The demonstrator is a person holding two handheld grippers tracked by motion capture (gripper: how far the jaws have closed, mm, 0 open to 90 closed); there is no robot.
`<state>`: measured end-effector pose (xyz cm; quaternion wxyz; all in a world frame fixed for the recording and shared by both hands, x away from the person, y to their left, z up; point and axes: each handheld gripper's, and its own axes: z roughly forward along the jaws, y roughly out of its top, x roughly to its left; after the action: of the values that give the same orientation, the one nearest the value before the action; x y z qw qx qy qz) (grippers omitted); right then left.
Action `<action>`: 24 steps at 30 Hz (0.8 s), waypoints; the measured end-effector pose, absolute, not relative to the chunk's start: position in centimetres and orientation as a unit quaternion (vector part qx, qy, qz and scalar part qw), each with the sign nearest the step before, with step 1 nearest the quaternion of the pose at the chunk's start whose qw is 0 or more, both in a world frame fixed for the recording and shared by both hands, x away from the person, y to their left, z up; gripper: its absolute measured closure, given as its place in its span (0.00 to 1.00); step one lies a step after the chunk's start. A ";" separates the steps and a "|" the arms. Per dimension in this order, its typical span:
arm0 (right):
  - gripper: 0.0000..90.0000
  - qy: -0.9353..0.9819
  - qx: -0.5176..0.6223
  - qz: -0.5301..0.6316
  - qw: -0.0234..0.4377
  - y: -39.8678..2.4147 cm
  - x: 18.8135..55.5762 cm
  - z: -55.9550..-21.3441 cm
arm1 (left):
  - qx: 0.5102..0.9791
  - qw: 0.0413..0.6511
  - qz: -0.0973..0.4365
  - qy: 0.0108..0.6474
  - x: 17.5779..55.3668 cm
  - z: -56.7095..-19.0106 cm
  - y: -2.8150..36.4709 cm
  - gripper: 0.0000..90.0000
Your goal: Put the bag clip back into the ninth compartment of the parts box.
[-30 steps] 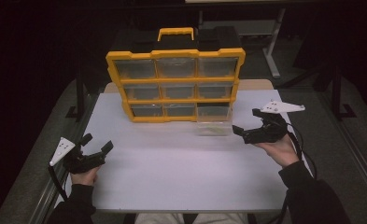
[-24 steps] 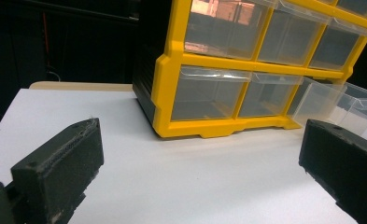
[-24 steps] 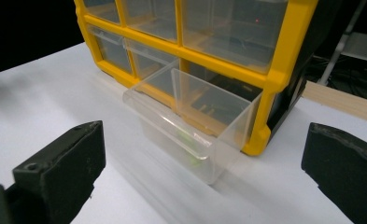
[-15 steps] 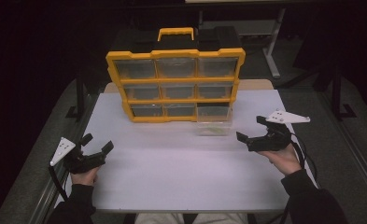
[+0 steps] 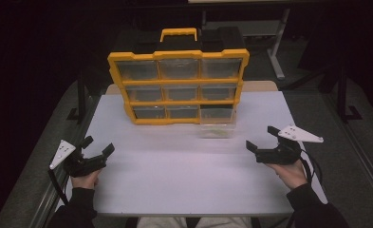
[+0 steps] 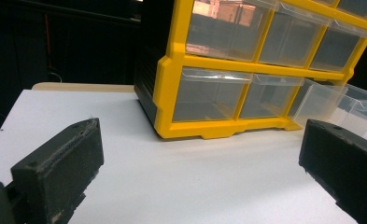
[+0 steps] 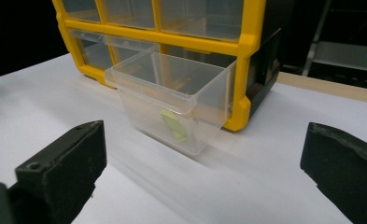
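High view: yellow box (image 5: 179, 88) on worktop (image 5: 174, 180), bottom-right drawer (image 5: 216, 124) pulled out toward person; both claws, left claw (image 5: 98, 148) and right claw (image 5: 260, 139), spread, empty.

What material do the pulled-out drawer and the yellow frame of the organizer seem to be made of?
The drawer looks like clear, thin, glossy plastic: a small green piece shows through its wall. The yellow frame looks like opaque moulded plastic with a smooth, slightly shiny finish and rounded edges. The exact plastic cannot be told.
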<state>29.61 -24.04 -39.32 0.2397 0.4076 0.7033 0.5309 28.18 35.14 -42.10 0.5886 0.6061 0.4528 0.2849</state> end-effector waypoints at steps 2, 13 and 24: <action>0.00 0.694 0.412 0.537 0.245 -24.1 29.3 -39.8 | 0.607 0.588 0.285 0.452 28.2 -42.1 35.1 0.00; 0.00 0.680 0.399 0.553 0.269 -24.0 27.8 -41.7 | 0.607 0.589 0.285 0.450 28.2 -42.1 35.0 0.00; 0.00 0.686 0.400 0.545 0.270 -23.6 27.4 -42.7 | 0.609 0.588 0.282 0.452 28.3 -42.2 35.1 0.00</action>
<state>27.41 -23.64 -42.70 0.2698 0.4002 0.6857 0.5448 28.28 35.09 -42.20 0.5875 0.6090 0.4522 0.2817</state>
